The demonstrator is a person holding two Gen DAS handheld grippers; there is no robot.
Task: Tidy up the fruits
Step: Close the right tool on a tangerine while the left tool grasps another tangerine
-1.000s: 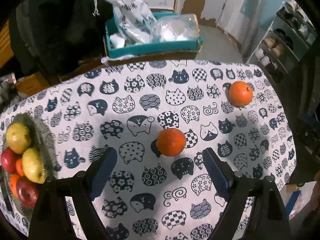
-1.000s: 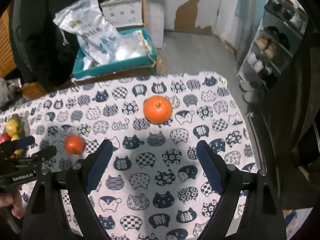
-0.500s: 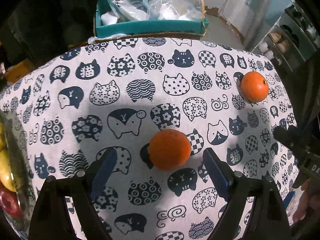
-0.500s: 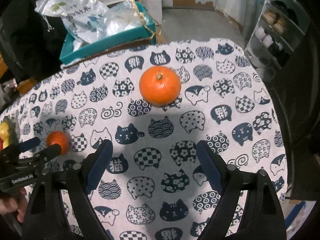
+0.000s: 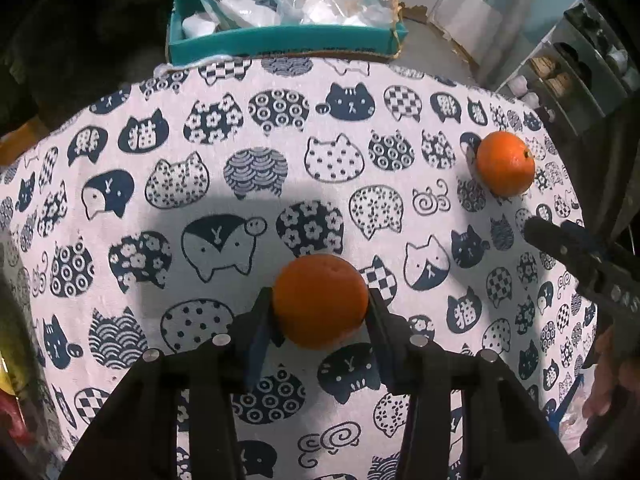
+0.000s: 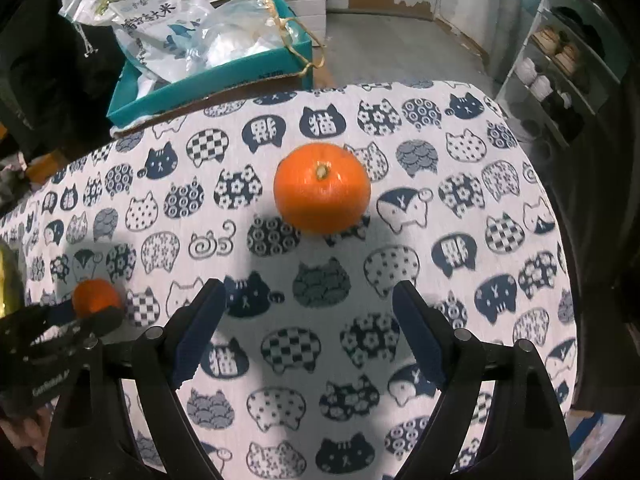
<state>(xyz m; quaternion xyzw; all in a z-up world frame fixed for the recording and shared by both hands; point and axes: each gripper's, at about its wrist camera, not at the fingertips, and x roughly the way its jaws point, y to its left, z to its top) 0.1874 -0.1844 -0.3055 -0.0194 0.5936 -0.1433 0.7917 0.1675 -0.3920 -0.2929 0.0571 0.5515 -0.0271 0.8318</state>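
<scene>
On the cat-print surface (image 5: 248, 80) my left gripper (image 5: 320, 300) had just closed its fingers (image 5: 260, 312) on the near orange (image 5: 320, 300), pressing both its sides. My right gripper (image 6: 308, 320) hung with fingers (image 6: 204, 320) spread, nothing between them, the far orange (image 6: 322, 188) just beyond, stem end turned up toward the camera; round fruit, no long axis.

The left gripper (image 5: 320, 308) points steeply down, its jaws just closed onto an orange (image 5: 321, 300), while the right gripper (image 6: 308, 328), also tilted down, hangs with jaws spread wide and empty.
</scene>
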